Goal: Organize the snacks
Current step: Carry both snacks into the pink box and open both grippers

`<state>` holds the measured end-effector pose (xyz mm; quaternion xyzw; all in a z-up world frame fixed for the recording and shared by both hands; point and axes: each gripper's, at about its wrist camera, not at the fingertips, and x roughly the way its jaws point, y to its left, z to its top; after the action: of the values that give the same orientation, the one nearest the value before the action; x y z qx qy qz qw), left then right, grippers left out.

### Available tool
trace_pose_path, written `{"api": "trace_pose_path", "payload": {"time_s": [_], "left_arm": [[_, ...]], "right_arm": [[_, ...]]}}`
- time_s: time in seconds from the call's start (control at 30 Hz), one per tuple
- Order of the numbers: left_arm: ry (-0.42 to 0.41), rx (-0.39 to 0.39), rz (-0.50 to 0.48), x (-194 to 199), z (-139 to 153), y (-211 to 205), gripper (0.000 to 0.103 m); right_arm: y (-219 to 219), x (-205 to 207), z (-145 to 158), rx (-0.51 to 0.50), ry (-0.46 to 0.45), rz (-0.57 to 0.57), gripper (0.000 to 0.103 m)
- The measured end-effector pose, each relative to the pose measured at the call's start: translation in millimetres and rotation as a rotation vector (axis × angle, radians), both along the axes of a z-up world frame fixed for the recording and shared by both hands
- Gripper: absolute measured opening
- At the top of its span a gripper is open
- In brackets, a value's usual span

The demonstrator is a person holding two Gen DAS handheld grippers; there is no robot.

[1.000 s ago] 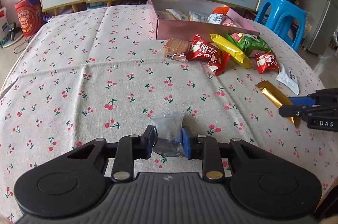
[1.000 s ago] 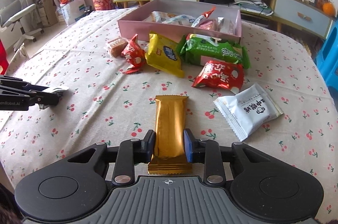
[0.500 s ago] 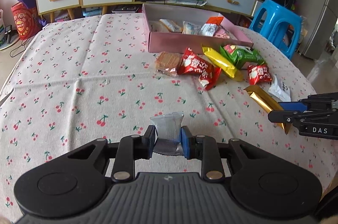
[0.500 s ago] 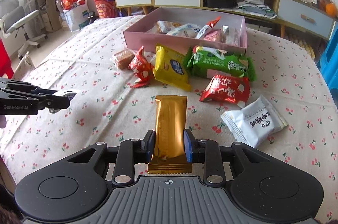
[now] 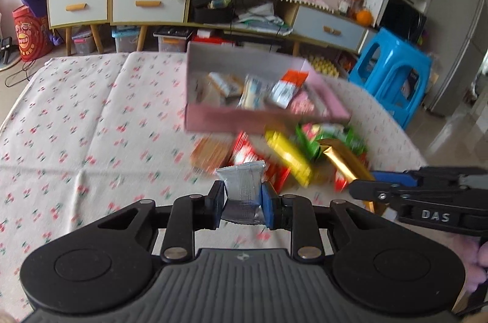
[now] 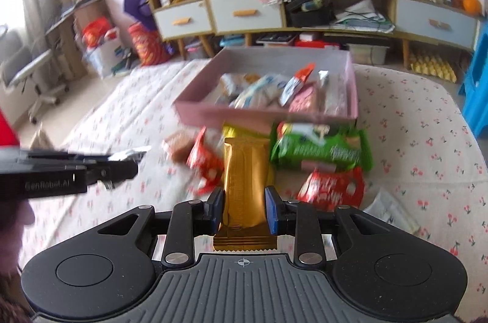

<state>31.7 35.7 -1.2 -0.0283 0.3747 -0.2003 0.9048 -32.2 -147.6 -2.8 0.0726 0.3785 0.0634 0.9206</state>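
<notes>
My left gripper [image 5: 241, 207] is shut on a small clear snack packet [image 5: 242, 188], held above the cherry-print tablecloth [image 5: 91, 124]. My right gripper [image 6: 244, 211] is shut on a long gold snack bar [image 6: 244, 176], also lifted off the cloth. Each gripper shows in the other's view: the right gripper [image 5: 363, 185] with the gold bar [image 5: 341, 161] at the right, the left gripper [image 6: 131, 161] with the clear packet at the left. Ahead stands a pink box [image 6: 195, 108] with several snacks inside. Loose red, yellow and green packets [image 6: 320, 152] lie in front of it, blurred.
A white packet [image 6: 387, 210] lies on the cloth to the right of the gold bar. Cabinets with drawers [image 5: 146, 2] stand behind the table, a blue stool [image 5: 393, 69] at its far right and an office chair [image 6: 27, 69] at the left.
Both grippers rose and moved forward toward the pink box, each still holding its snack. The box and loose packets now sit closer and lower in both views.
</notes>
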Motion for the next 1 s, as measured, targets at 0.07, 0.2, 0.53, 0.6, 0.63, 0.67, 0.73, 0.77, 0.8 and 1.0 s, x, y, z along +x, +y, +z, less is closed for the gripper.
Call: {"api": "trace_pose_path", "payload": {"time_s": [0.07,0.2,0.53,0.6,0.63,0.67,0.73,0.77,0.8,1.0], "left_arm": [[-0.004,-0.017,0.009,8.8,2.1,-7.6,0.024],[-0.003,-0.044,0.037,28.6,2.8,-20.9,0.024],[0.030,-0.086,0.063,64.1,5.5,-40.5,0.024],[0.030,-0.070,0.050,72.1,6.1,-41.7,0.024],[0.030,-0.061,0.046,77.1,5.5,-42.1,0.024],[0.033,-0.053,0.045,82.4,4.8,-42.0,0.024],[0.040,-0.059,0.051,92.7,2.4,-39.3,0.024],[0.047,-0.070,0.057,98.1,0.7,-37.2,0.024],[0.054,-0.083,0.062,103.8,-1.1,-35.1,0.024],[0.058,-0.099,0.075,130.7,-4.7,-34.7,0.024]], "right_arm": [[-5.5,12.7,4.6,0.029,-0.002,-0.028,0.028],[-13.3,37.4,9.6,0.077,-0.001,-0.069,0.028],[-24.1,86.0,16.9,0.157,0.012,-0.125,0.028],[-27.4,96.2,15.5,0.168,0.023,-0.125,0.028],[-29.3,100.4,14.7,0.174,0.027,-0.129,0.028],[-32.1,105.2,13.3,0.185,0.032,-0.138,0.028],[-39.6,113.5,10.1,0.208,0.043,-0.158,0.028],[-42.9,117.7,8.5,0.218,0.050,-0.164,0.028],[-46.9,121.8,6.9,0.225,0.055,-0.171,0.028],[-69.4,150.9,2.0,0.247,0.068,-0.193,0.028]]}}
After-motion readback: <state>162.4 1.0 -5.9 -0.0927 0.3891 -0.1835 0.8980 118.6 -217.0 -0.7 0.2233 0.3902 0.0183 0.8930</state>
